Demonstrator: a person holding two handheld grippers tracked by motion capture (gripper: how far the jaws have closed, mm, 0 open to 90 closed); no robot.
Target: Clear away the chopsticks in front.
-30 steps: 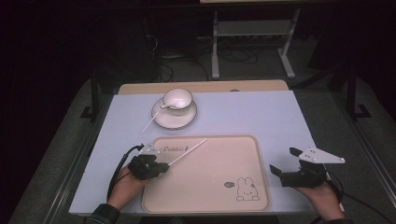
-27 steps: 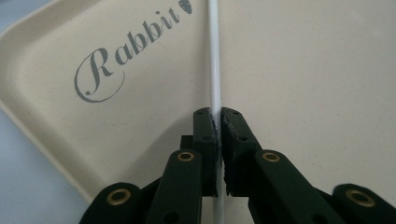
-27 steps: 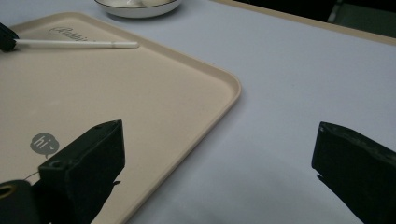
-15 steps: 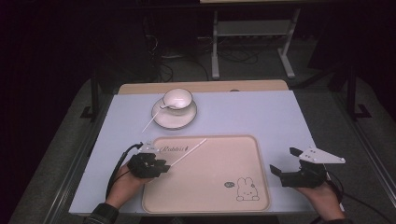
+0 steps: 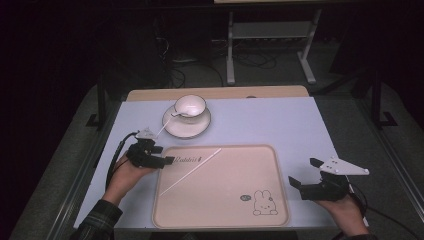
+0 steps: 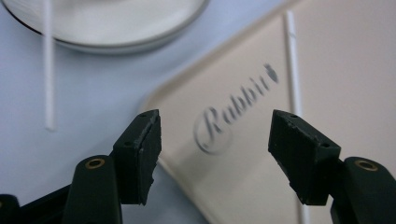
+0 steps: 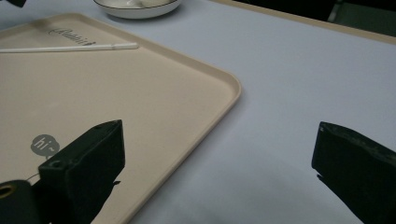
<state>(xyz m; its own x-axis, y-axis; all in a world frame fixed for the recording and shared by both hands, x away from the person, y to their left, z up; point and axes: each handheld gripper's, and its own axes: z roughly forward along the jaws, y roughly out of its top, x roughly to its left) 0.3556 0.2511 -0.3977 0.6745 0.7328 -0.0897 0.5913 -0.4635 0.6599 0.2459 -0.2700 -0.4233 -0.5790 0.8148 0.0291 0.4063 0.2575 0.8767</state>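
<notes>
Dark floor and a metal stand are surrounding the pale blue table (image 5: pixel 280 120) we are working at. Our left gripper (image 5: pixel 167 160) is hovering with its jaws standing wide and empty over the near-left corner of the beige tray (image 5: pixel 260 165), just beside the "Rabbit" lettering (image 6: pixel 236 112). Our right gripper (image 5: pixel 306 175) is hanging off the tray's right edge, jaws wide too, holding nothing.

A thin white stick (image 5: pixel 192 171) is lying diagonally on the tray; a second stick (image 6: pixel 48 65) is lying on the table, leaning toward the saucer (image 5: pixel 186 126) that carries the cup (image 5: pixel 190 105).

We are judging the risks: such a slim stick is likely to roll or flick away if pinched off-centre, and a low jaw could be catching the tray rim and shifting it toward the saucer.

We are finding both sticks blurred in the left gripper view, and whatever is resting inside the cup is too small to tell.
</notes>
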